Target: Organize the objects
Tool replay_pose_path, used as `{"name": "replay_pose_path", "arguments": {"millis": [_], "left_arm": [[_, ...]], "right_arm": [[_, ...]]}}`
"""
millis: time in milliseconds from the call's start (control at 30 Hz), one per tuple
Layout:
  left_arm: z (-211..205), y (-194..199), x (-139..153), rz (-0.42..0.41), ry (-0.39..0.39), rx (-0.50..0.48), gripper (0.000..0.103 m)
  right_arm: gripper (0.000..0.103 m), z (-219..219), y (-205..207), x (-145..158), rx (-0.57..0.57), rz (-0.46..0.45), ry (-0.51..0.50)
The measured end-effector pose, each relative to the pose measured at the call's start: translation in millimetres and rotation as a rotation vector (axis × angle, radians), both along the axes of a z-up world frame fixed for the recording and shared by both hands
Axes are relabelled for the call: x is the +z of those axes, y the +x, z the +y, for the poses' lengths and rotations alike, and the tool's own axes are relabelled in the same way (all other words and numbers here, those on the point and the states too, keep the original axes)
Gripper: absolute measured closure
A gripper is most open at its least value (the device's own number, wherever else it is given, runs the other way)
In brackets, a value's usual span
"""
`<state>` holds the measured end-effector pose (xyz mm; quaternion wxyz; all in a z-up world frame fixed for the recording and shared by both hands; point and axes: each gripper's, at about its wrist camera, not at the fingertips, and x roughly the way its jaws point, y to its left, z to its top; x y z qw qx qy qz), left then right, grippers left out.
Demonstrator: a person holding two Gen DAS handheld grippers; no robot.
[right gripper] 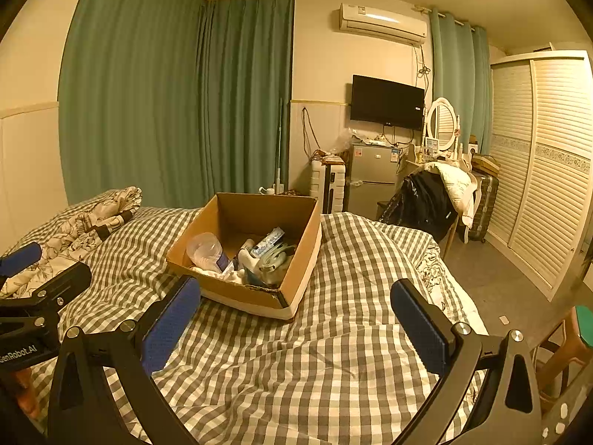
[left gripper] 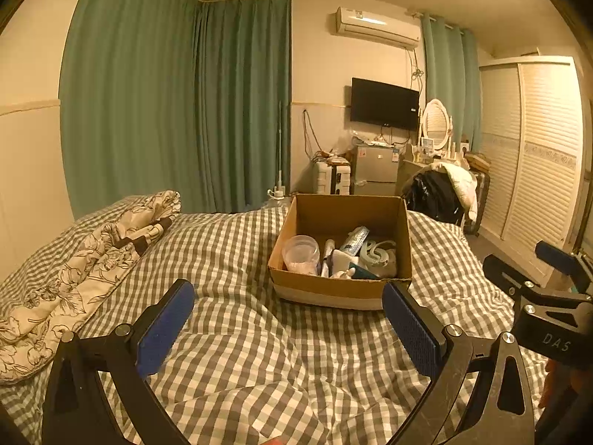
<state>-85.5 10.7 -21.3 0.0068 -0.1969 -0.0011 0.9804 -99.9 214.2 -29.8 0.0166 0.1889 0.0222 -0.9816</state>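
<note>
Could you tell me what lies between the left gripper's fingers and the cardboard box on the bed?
Only rumpled checked duvet. In the left wrist view, nothing else sits between the open left gripper and the cardboard box.

left tongs [left gripper: 289,328] spread wide, empty, right tongs [right gripper: 296,328] likewise, side by side

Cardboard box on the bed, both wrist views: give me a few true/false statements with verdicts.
1. The cardboard box sits open on the checked duvet. True.
2. The box is empty. False: it holds a clear plastic cup and other items.
3. The left tongs grip the cup. False: they are open, holding nothing, short of the box.
4. The right tongs are open. True.
5. The wall TV shows a picture. False: its screen is dark.
</note>
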Motion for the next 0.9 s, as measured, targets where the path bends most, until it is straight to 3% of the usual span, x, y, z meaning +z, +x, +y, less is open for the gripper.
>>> {"name": "replay_pose_path", "arguments": {"millis": [900], "left_arm": [[0.6,3.0,0.5,-0.009,0.002,0.0,0.0]], "right_arm": [[0.0,-2.9,-2.3,-4.2,-0.002,-0.025,-0.003]]}}
